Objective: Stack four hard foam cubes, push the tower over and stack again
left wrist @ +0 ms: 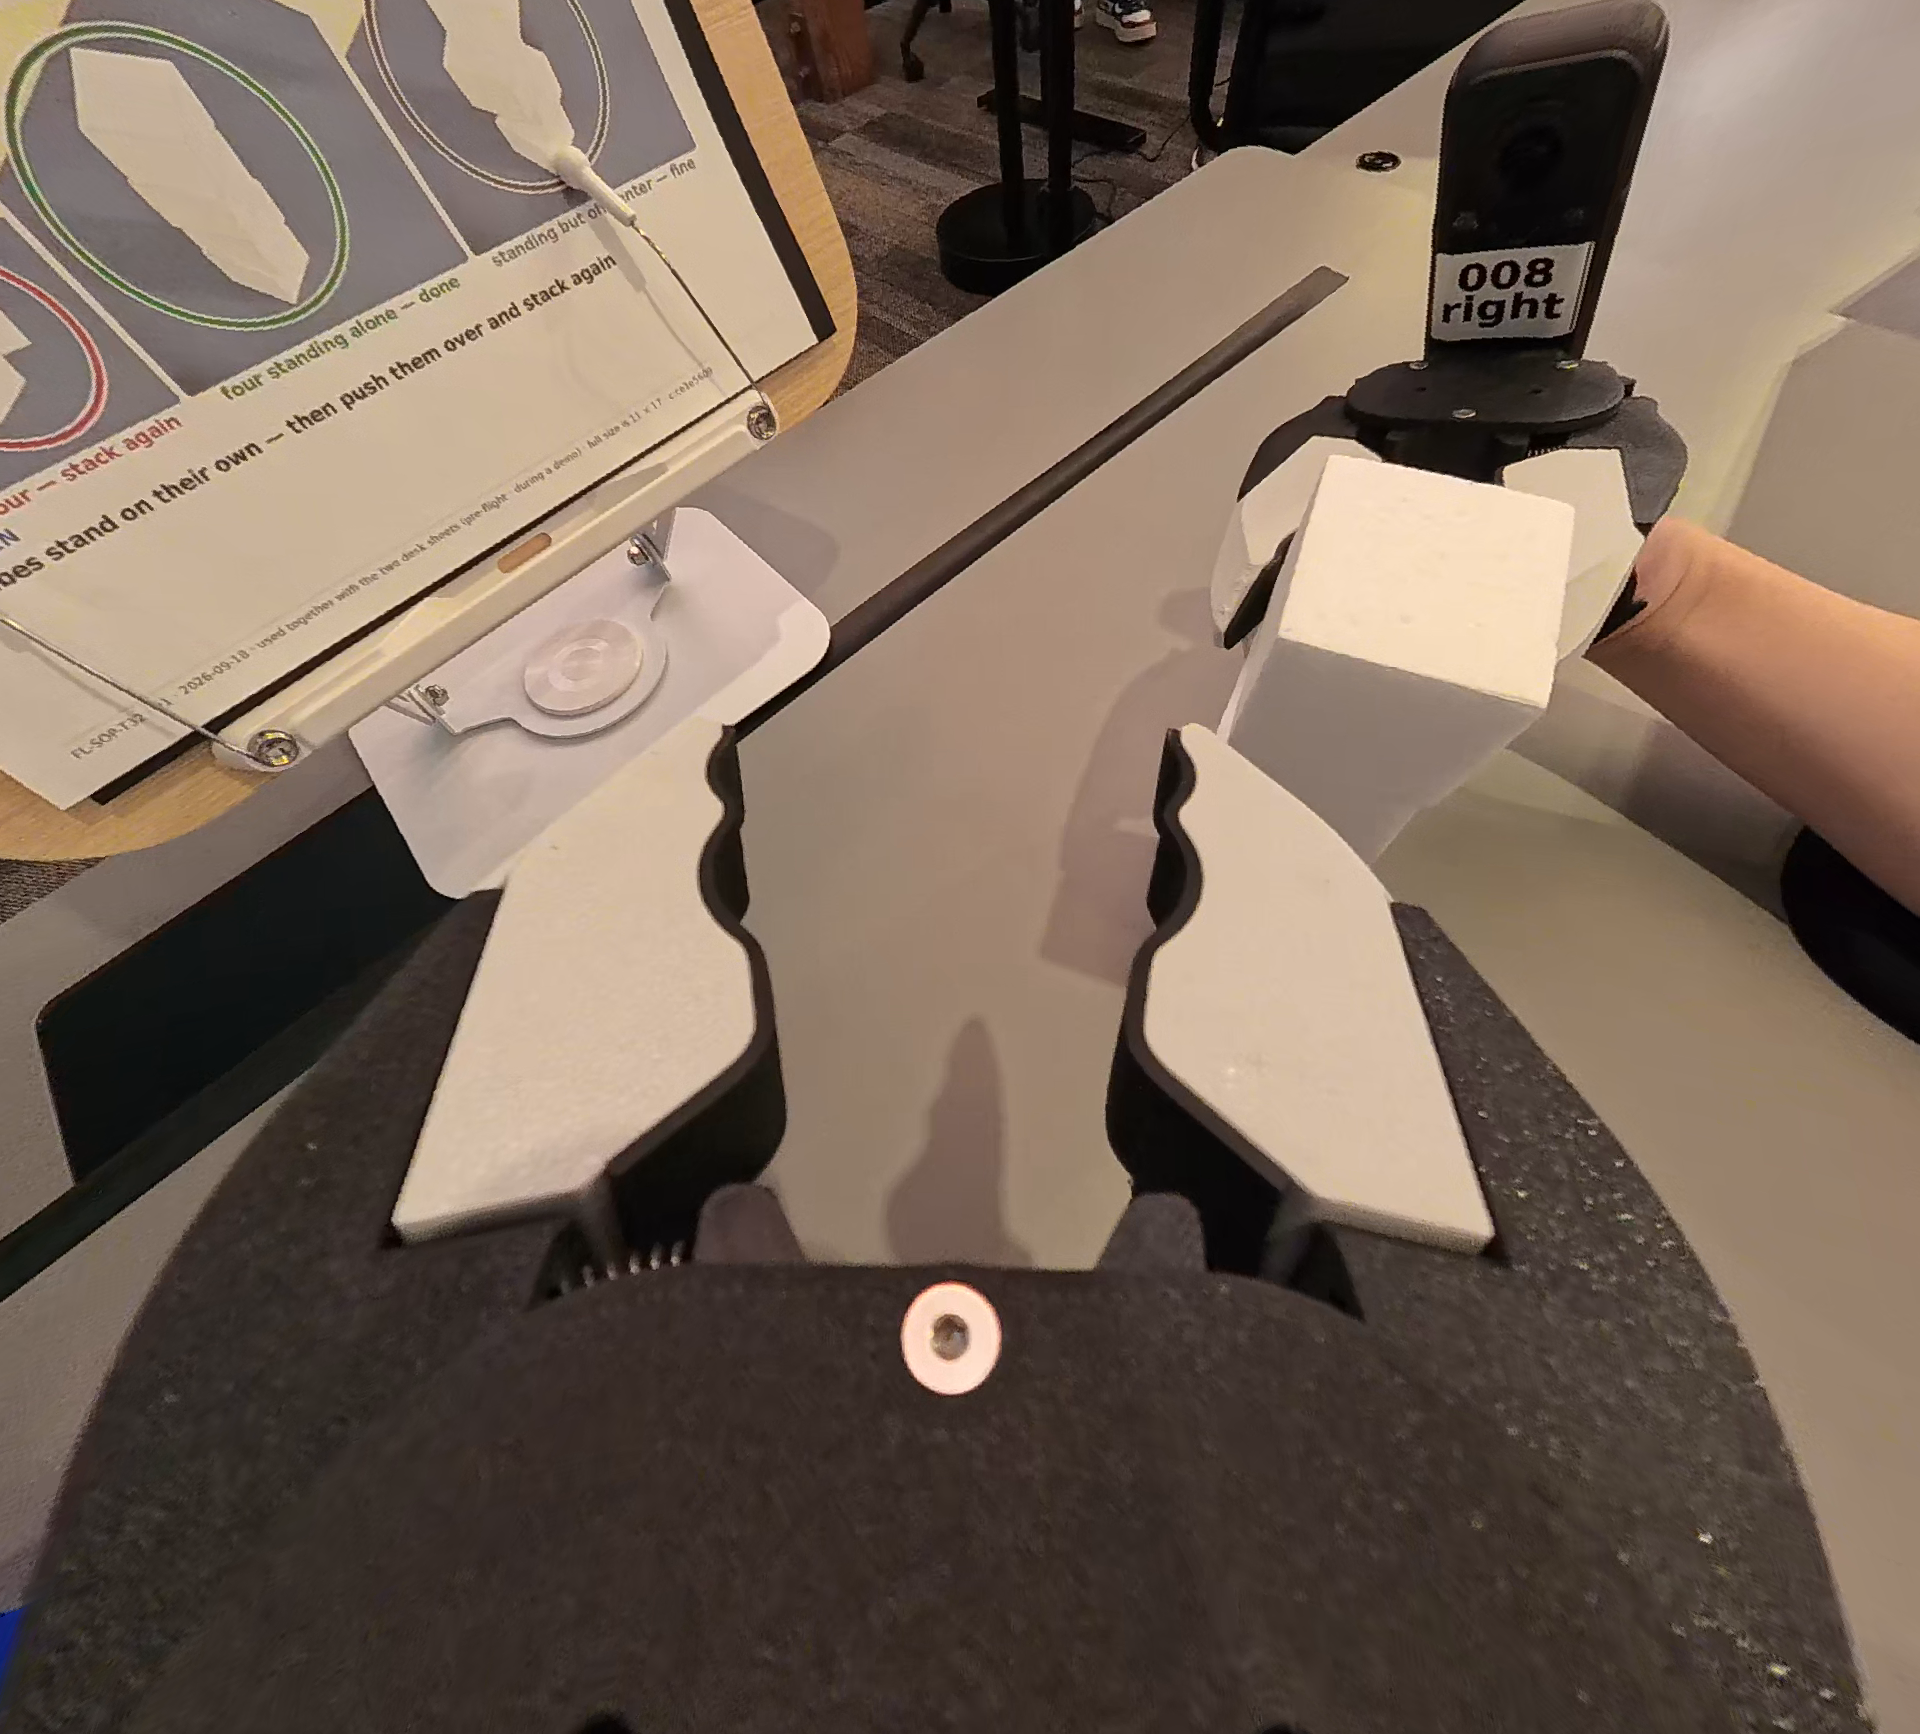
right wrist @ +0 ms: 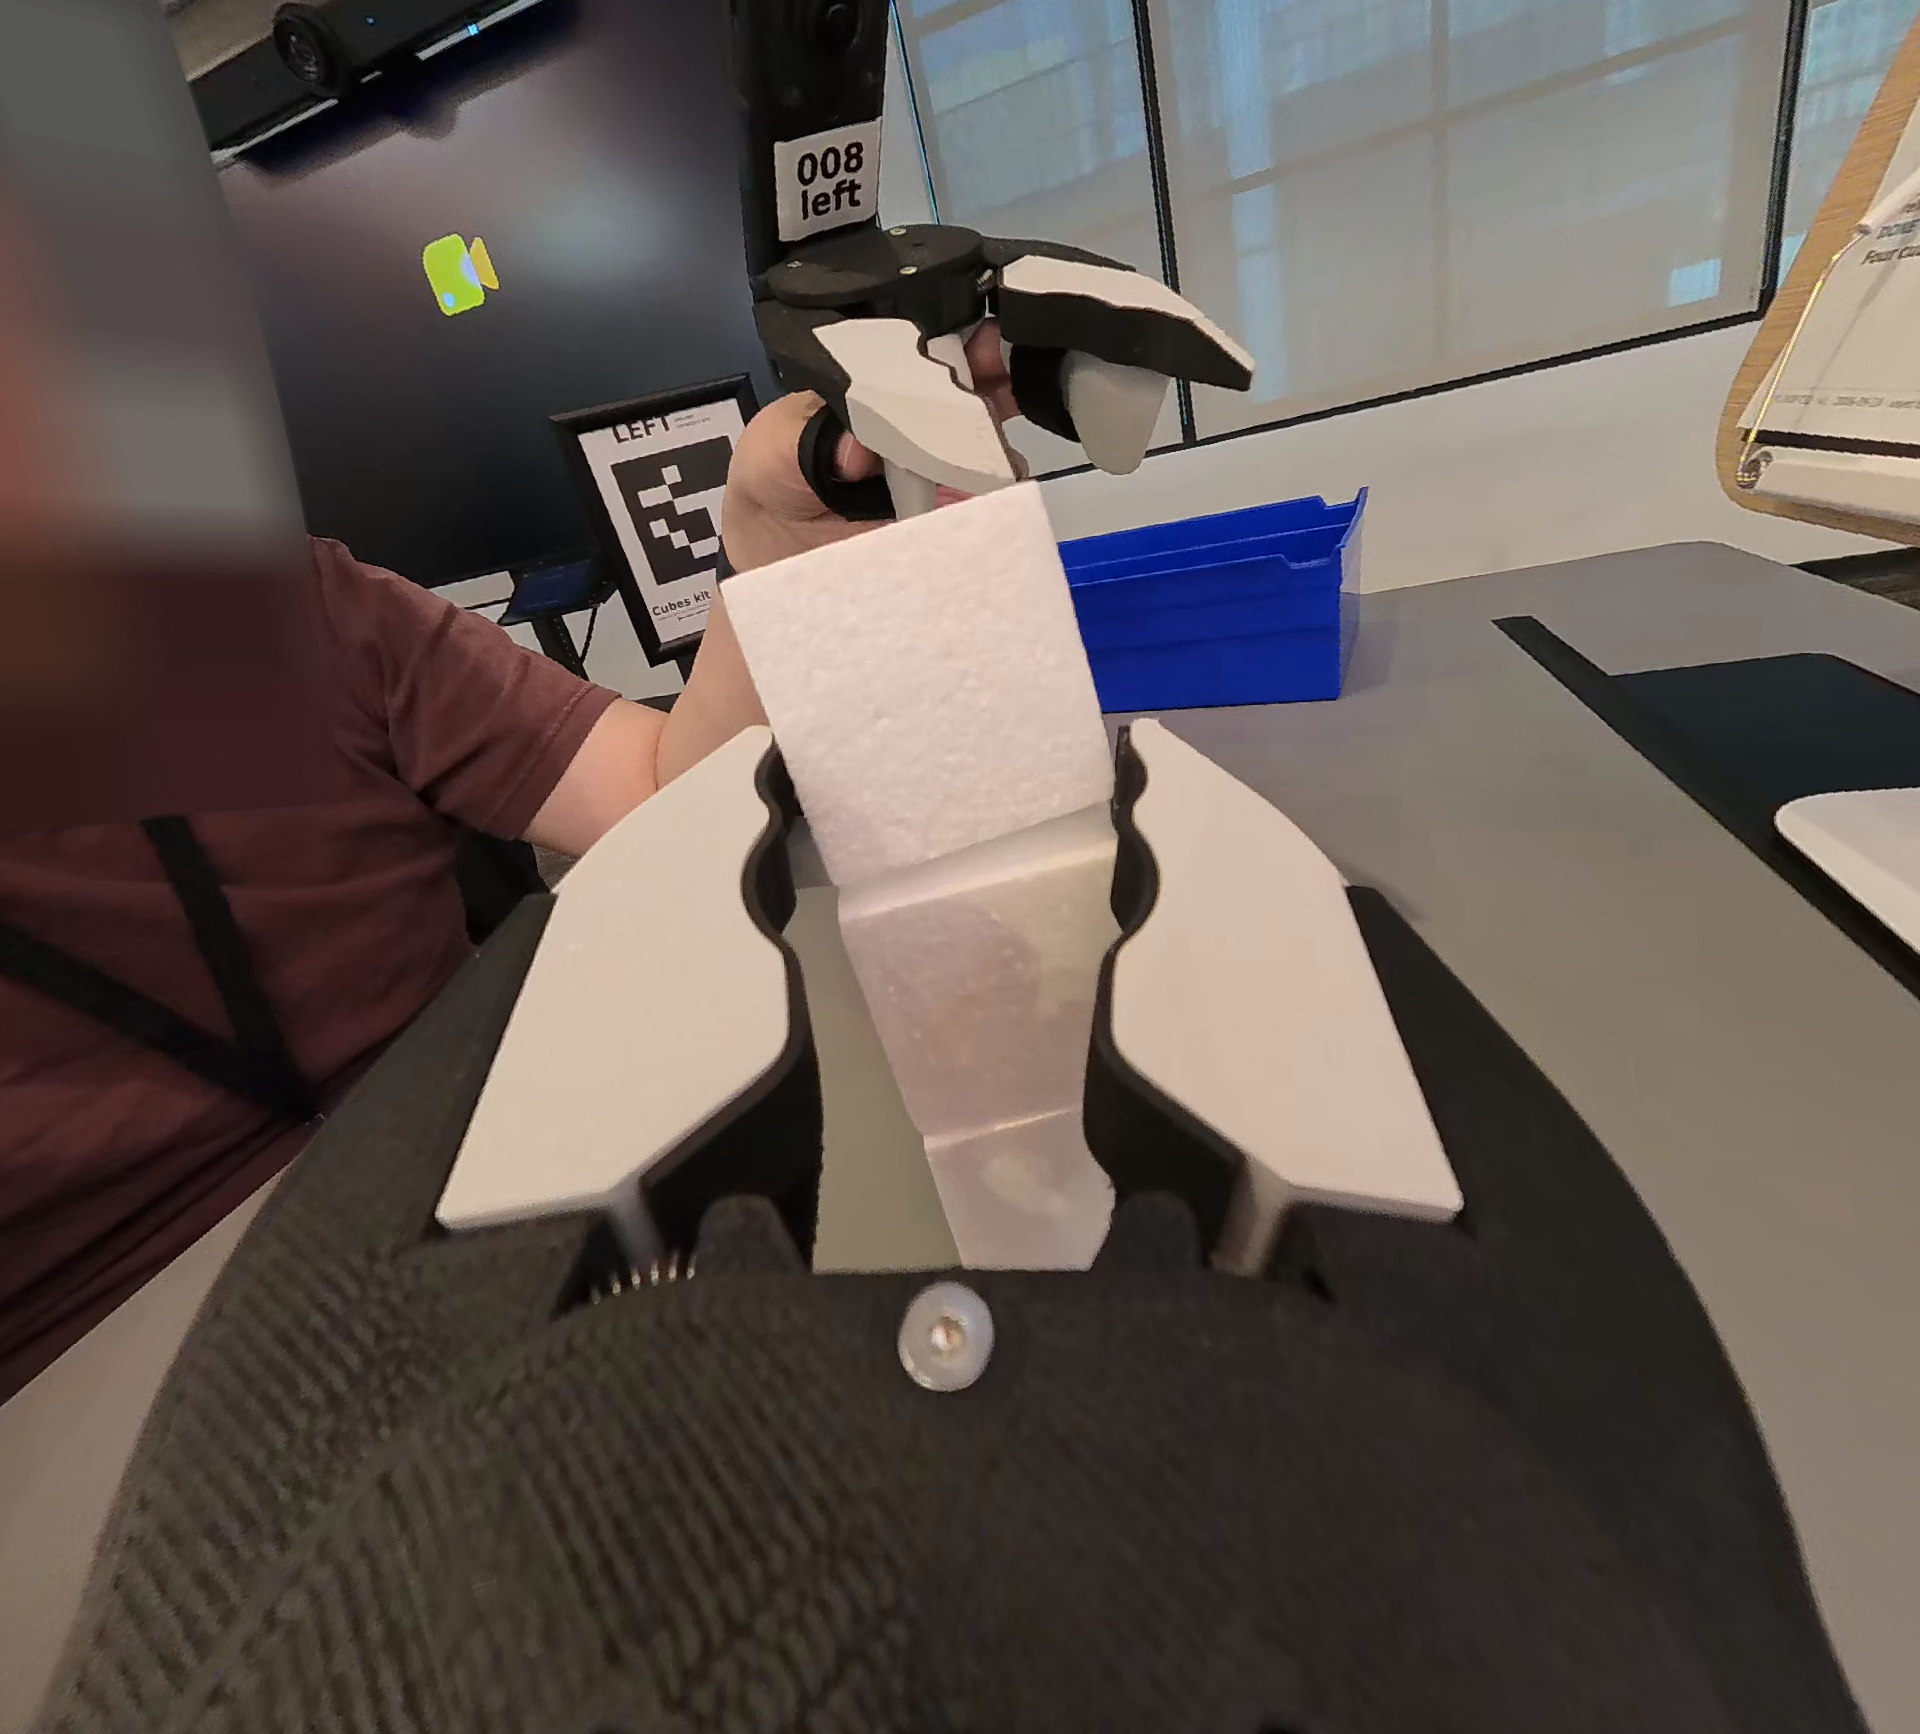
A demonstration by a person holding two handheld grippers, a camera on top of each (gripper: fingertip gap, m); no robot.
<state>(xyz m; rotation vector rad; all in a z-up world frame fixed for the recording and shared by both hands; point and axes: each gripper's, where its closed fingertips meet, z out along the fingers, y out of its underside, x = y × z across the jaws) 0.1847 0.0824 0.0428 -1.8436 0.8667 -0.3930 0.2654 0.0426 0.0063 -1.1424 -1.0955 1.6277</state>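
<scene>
Left wrist view: the left gripper (left wrist: pixel 951 749) is hovering over bare grey table (left wrist: pixel 966 479), its two fingers spread apart with nothing between them. The tower of white foam cubes (left wrist: pixel 1351 780) is standing ahead and to the right of it, towards the table's right edge, with its long axis upright. The right gripper (left wrist: pixel 1429 531) is reaching in from the right side, its fingers flanking the top cube (left wrist: pixel 1403 645) on two opposite faces. A paper sheet on a stand (left wrist: pixel 416 230) is sitting at the table's far left edge.

Right wrist view: the right gripper (right wrist: pixel 945 749) is looking down the tower (right wrist: pixel 977 1009), which is running straight away beneath it. Its fingers are sitting against both sides of the top cube (right wrist: pixel 914 676) and appear to be clamping it. At least three cubes are showing in the column; the bottom is hidden. Whether the top cube is fully seated is hard to tell. The left gripper (right wrist: pixel 1127 427) is hanging beyond the tower, raised and spread apart. A blue bin (right wrist: pixel 1216 635) is resting near the far edge.

Judging from this, the right gripper is the nearer one, directly above the tower, so the coming move turns on releasing straight up along that upright axis.
</scene>
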